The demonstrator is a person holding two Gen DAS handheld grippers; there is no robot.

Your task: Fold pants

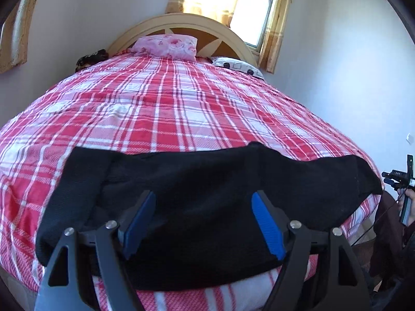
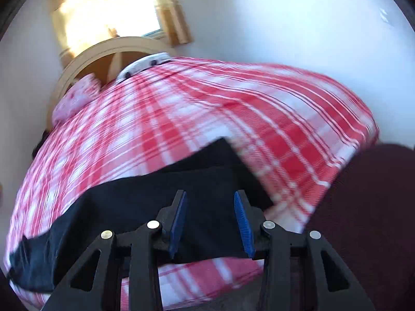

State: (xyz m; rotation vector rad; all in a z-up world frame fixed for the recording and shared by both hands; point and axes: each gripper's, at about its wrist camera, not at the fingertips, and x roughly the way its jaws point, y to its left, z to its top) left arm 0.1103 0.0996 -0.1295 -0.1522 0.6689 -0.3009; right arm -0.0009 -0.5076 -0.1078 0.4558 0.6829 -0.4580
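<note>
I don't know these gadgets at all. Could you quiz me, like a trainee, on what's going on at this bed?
1. True or false: the black pants lie near the foot edge of the plaid bedspread.
2. What colour are the pads on the left gripper?
3. The right gripper is: A) open above the pants, B) shut on the pink pillow, C) holding a hanger.

Key: 1 true; 2 blue; 3 A.
</note>
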